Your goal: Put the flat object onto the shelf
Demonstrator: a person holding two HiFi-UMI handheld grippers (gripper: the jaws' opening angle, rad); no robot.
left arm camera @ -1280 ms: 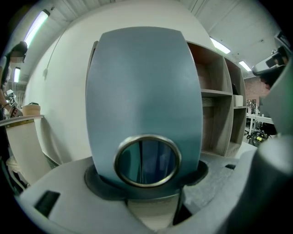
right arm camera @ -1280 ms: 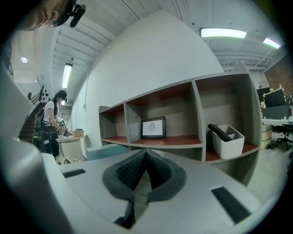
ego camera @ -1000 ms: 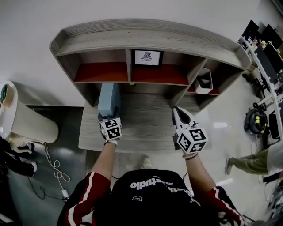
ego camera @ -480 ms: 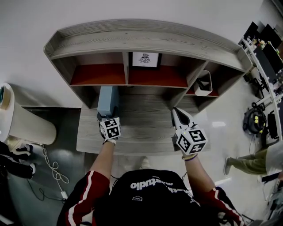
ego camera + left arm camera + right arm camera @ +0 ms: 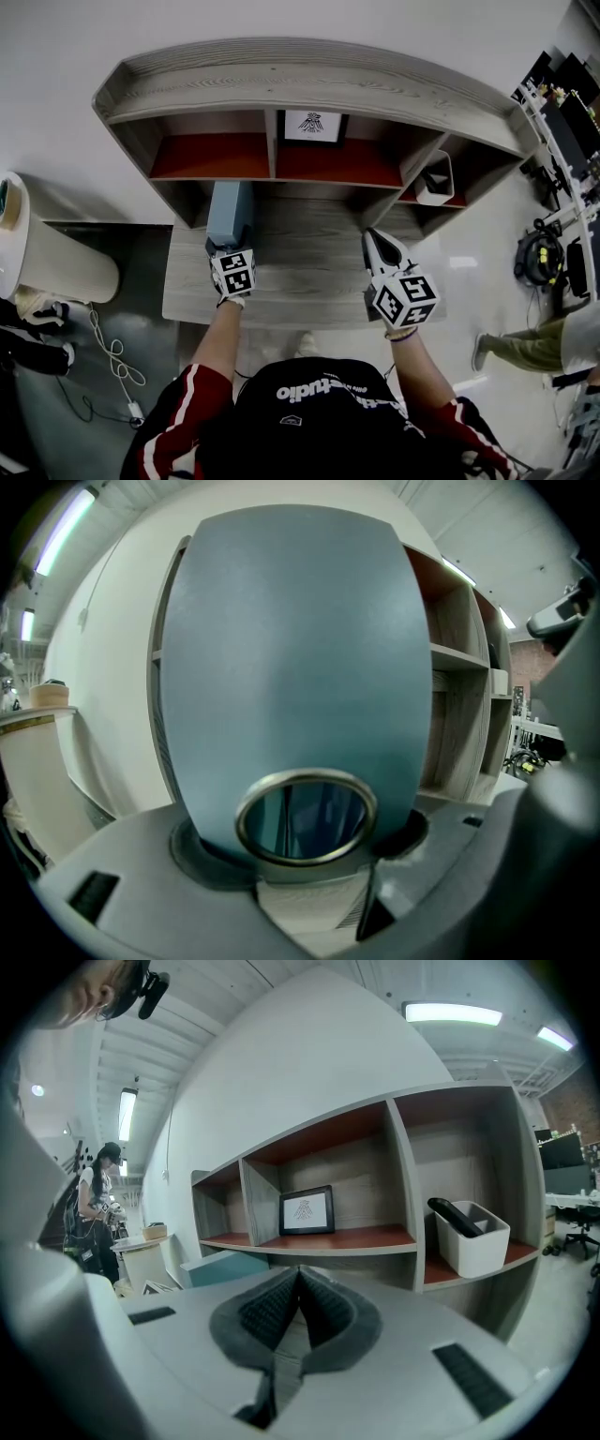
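Here the flat blue-grey object is gripped at its near end by the left claw, whose jaws are clamped on it beside a metal ring on that end. It reaches toward the worktop's back left corner, below the left compartment of the shelf; whether it rests on the worktop I cannot tell. The right claw sits over the worktop's right side, pads pressed together with nothing between them. A picture frame stands in the middle compartment and a white bin in the right one.
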